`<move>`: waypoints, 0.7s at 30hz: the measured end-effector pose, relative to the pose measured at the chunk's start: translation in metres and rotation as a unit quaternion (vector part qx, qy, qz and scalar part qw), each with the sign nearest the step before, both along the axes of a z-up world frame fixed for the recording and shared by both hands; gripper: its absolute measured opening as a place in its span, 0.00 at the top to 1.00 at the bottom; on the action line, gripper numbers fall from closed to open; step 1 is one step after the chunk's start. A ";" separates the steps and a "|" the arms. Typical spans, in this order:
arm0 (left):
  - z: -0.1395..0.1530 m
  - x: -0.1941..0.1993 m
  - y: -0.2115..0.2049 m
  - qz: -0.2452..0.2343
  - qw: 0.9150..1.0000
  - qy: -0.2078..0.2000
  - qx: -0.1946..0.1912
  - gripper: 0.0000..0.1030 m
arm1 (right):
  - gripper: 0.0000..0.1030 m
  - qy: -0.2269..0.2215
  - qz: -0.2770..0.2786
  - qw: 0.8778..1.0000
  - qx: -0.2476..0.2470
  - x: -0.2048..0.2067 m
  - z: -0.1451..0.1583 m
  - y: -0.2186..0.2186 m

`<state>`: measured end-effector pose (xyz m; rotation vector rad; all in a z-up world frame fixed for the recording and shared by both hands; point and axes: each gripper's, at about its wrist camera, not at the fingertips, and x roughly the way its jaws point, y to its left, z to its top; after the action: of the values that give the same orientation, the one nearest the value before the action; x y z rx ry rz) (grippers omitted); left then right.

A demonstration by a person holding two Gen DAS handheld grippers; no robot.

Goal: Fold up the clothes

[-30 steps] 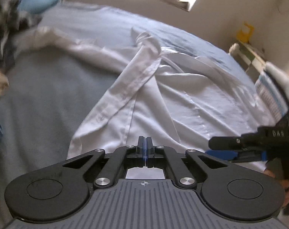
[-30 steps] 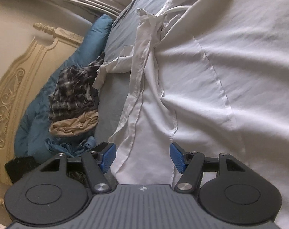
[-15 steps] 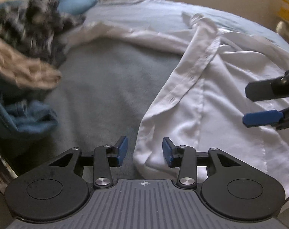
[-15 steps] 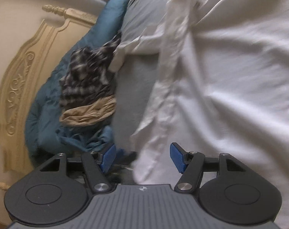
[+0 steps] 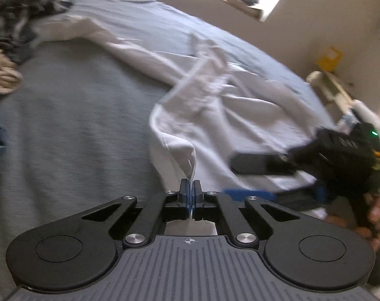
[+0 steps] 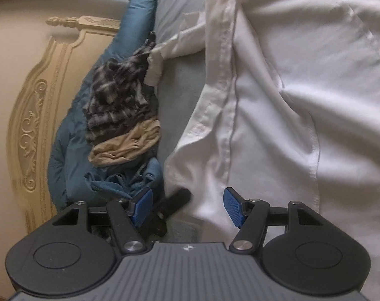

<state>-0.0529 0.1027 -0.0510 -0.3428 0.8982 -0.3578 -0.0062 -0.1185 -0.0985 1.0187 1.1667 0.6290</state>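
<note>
The left claw (image 5: pixel 190 190), spread half a second ago, now pinches the near hem of the white shirt (image 5: pixel 230 115) lying on the bed (image 5: pixel 72 125); the right claw (image 6: pixel 187 207) hangs open over that hem, so folding can begin.

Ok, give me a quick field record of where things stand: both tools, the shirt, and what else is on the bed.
left tool: shut, pinching the near hem edge of the white shirt
right tool: open, pads apart over the shirt's lower edge, not gripping
white shirt: spread out and rumpled on the grey bedcover, placket side up, not yet folded
other clothes: plaid garment, tan garment and blue garment piled by the headboard
fold progress: none visible
</note>
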 end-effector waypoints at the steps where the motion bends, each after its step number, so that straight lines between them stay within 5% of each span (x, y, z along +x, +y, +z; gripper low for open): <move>1: 0.000 0.000 -0.006 -0.012 1.000 0.000 -0.003 1.00 | 0.36 -0.002 -0.004 1.000 0.002 0.001 0.001 -0.003; 11: -0.006 0.001 -0.053 -0.097 0.995 -0.005 0.007 1.00 | 0.39 -0.034 -0.013 0.999 -0.035 0.002 0.015 -0.016; 21: -0.007 0.000 -0.065 -0.115 0.993 -0.015 0.023 1.00 | 0.90 -0.045 0.005 0.996 -0.072 -0.005 0.011 -0.016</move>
<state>-0.0531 0.0376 -0.0584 -0.1919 0.9177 -0.5523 -0.0109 -0.1344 -0.0877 0.8553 1.1214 0.5849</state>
